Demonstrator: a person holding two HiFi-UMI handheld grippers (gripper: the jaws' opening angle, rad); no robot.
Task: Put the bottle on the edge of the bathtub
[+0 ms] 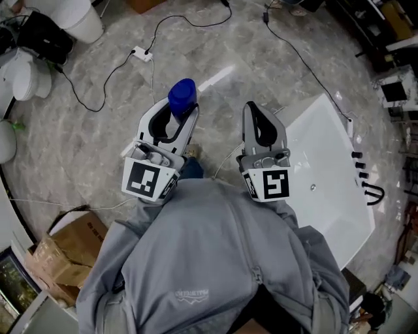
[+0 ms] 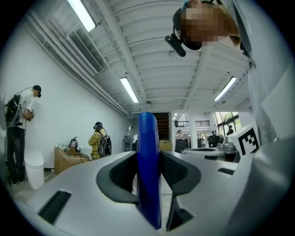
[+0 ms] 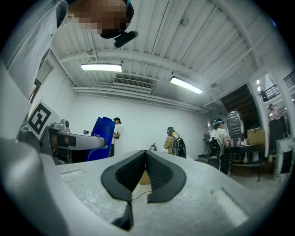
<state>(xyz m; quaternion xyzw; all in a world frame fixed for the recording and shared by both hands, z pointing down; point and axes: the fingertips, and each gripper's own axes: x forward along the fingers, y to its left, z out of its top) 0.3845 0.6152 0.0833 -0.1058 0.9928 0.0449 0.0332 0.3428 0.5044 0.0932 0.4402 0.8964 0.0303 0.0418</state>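
Where the person's grey jacket fills the lower part of the head view, both sleeves extend forward and each hand carries one gripper. Cardboard boxes sit on the floor at the person's left.

Left gripper: its marker cube faces the camera. The jaws are clamped on the blue bottle. In the left gripper view the bottle stands upright between the two dark pads, which press on its two flat sides, and its rounded top rises above the jaw tips.

Right gripper: the jaws are closed, tip against tip, with nothing between them. It is held just beside the left gripper and roughly parallel to it.

Bottle position: in the air over the grey marbled floor, apart from the white bathtub. In the head view the right gripper lies between the bottle and the tub. Dark fittings sit on the tub's far rim.

Further out on the floor lies a white power strip with black cables running from it. White fixtures stand at the upper left.

In the left gripper view, a person in a yellow jacket stands in the background, and another in a white shirt stands by the wall.
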